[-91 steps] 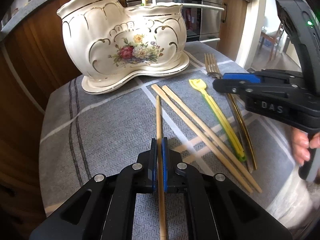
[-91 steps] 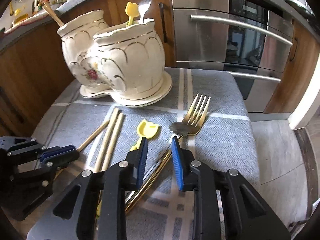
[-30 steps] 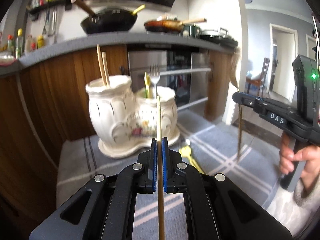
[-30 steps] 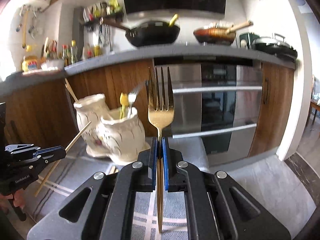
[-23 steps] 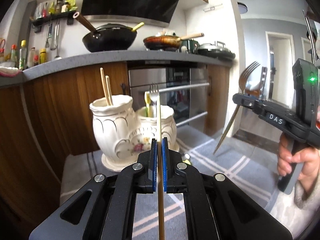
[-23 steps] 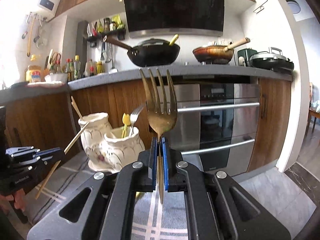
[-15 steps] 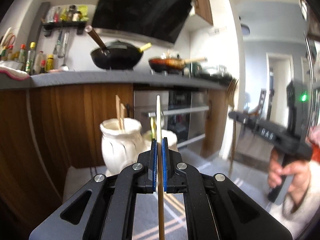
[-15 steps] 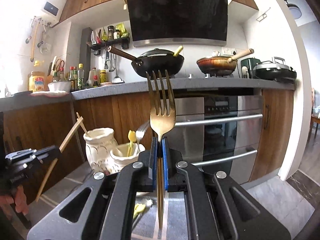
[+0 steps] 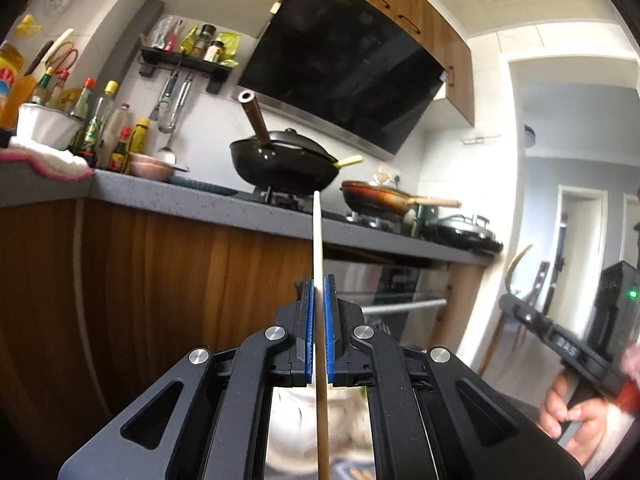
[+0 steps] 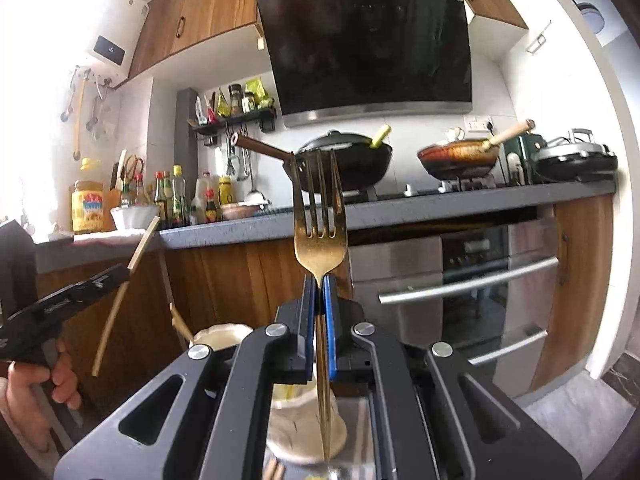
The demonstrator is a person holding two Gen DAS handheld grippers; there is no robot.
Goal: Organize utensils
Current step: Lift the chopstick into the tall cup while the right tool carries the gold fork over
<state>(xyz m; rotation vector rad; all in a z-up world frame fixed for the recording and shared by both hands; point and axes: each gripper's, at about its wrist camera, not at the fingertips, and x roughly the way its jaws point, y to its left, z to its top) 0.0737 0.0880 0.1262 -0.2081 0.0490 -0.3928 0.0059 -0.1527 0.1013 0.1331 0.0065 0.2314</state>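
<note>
My left gripper [image 9: 319, 292] is shut on a wooden chopstick [image 9: 317, 240] held upright, high above the table. My right gripper [image 10: 319, 292] is shut on a gold fork [image 10: 319, 240], tines up. The white ceramic utensil holder [image 10: 306, 436] shows below the right gripper, under the fork's handle; in the left wrist view it [image 9: 296, 432] is blurred behind the fingers. The left gripper with its chopstick [image 10: 138, 252] shows at the left of the right wrist view. The right gripper [image 9: 516, 308] shows at the right of the left wrist view.
A kitchen counter [image 10: 440, 204] with a black wok [image 10: 344, 164], a pan [image 10: 460, 160] and several bottles [image 10: 172, 200] stands behind. An oven [image 10: 480, 280] is below it. Wooden cabinet fronts [image 9: 140, 300] are close on the left.
Both grippers have risen and tilted up from the table, each carrying its utensil. The holder has dropped to the bottom of both views, and the right gripper now hangs over it.
</note>
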